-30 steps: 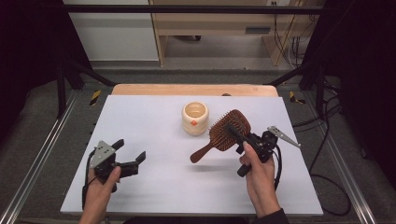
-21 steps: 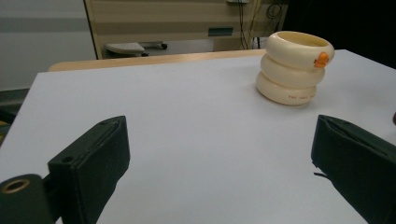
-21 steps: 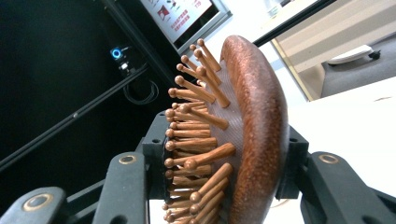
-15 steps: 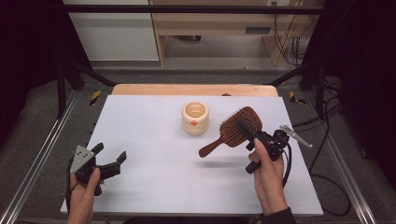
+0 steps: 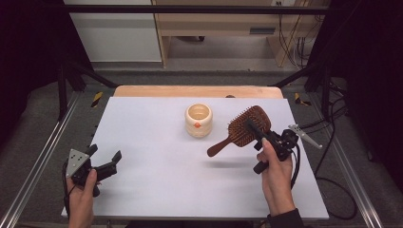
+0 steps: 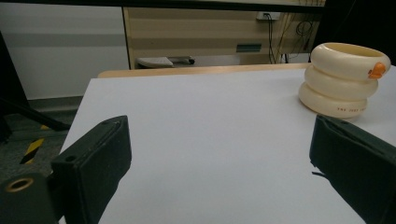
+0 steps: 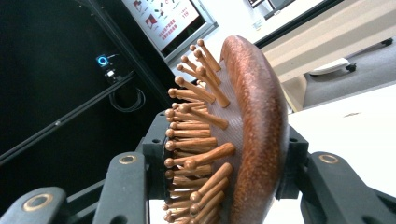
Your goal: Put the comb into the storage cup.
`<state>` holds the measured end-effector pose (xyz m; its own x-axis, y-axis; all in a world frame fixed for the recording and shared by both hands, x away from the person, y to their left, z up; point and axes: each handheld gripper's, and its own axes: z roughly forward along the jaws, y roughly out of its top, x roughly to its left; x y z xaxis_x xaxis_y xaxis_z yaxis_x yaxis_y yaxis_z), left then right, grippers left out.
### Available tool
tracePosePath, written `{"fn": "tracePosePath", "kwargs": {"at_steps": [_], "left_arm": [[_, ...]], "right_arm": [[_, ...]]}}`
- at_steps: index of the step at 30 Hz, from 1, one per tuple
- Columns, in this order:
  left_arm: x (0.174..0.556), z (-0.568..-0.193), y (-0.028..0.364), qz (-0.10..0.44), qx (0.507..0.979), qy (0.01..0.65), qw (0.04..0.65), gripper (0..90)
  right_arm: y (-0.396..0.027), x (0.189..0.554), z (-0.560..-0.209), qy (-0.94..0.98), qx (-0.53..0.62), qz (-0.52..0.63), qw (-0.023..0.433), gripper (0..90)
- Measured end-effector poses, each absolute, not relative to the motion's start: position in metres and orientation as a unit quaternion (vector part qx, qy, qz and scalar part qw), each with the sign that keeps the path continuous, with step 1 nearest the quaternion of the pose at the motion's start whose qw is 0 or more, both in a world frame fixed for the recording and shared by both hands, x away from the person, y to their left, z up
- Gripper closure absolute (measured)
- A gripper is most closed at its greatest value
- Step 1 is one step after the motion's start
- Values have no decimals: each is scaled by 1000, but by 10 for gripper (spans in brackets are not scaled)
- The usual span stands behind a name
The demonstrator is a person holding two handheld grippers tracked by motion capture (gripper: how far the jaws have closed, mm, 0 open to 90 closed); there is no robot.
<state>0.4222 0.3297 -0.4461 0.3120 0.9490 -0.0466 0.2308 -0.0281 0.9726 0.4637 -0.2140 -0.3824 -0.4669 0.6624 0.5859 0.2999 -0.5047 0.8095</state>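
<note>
The right gripper view shows up close what the high view gives small: the right gripper clamps the head of the brown wooden paddle hairbrush, one jaw against the peg bristles, the other against the smooth back. In the high view the hairbrush is held above the white table, its handle pointing toward the table's middle, a faint shadow beneath it. The left gripper hovers near the table's front left corner, jaws wide with nothing between them. The left gripper view adds the orange mark on the rim of the cream ribbed ring-shaped cup, which stands just beside the hairbrush in the high view.
</note>
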Motion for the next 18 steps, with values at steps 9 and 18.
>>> {"fn": "tracePosePath", "kwargs": {"at_steps": [9,18], "left_arm": [[421,-445,331,354,622,470,517,55],[420,-446,332,353,620,471,518,55]], "right_arm": [[-209,471,-369,497,500,695,140,514],[-213,483,-350,502,500,691,144,513]]}}
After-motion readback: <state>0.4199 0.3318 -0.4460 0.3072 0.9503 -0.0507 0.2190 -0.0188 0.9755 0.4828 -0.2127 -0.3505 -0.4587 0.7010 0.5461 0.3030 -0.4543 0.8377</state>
